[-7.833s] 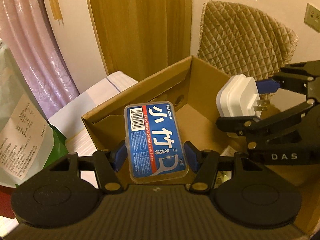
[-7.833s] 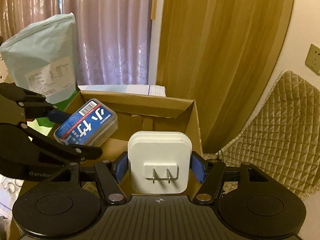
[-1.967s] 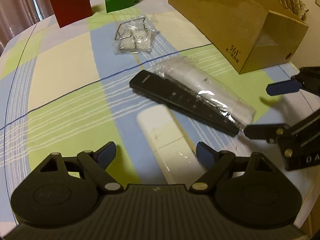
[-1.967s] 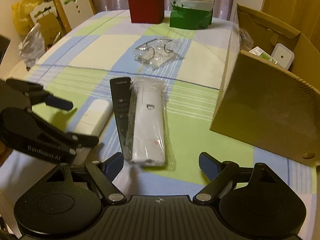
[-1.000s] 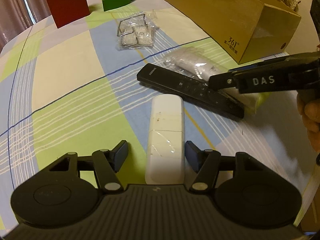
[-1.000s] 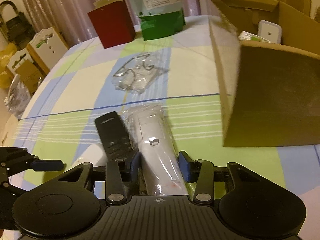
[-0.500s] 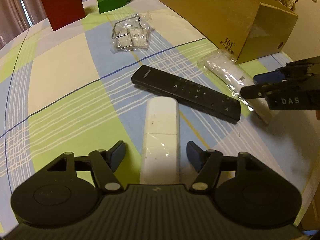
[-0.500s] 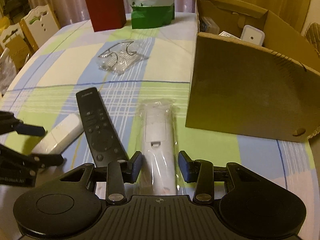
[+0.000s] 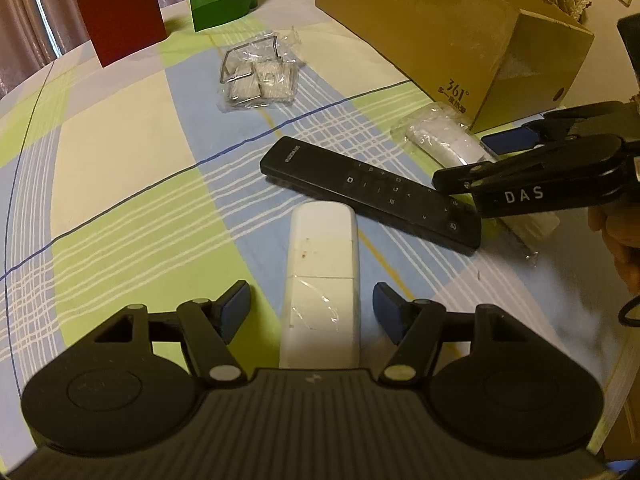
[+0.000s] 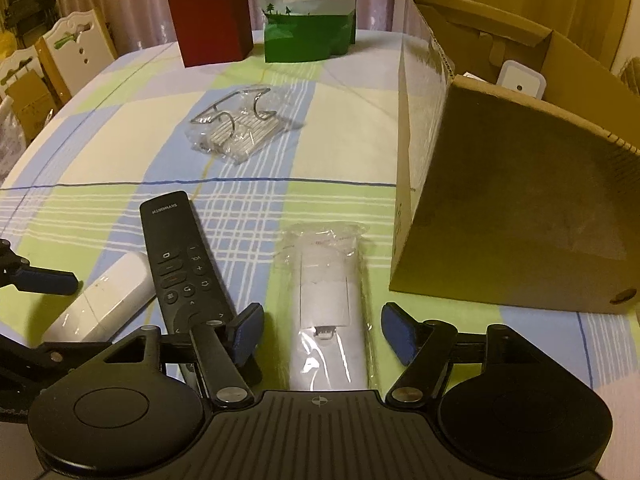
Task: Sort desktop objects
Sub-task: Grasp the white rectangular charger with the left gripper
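While both grippers gape wide, only right wrist shows the box's (image 10: 516,184) charger (image 10: 522,84).

The table (image 10: 120,132) wears a plaid cloth of pale green, light blue and cream, crossed by white stripes and thin dark blue lines. A black remote (image 10: 182,264) lies by a plain white one (image 9: 322,276). Another white remote (image 10: 328,312) sits in clear wrap. The box (image 10: 516,216) is brown cardboard; behind stand a dark red carton (image 10: 210,24) and a green-and-white pouch (image 10: 310,20). Both tongs are black with blue pads (image 9: 236,310).
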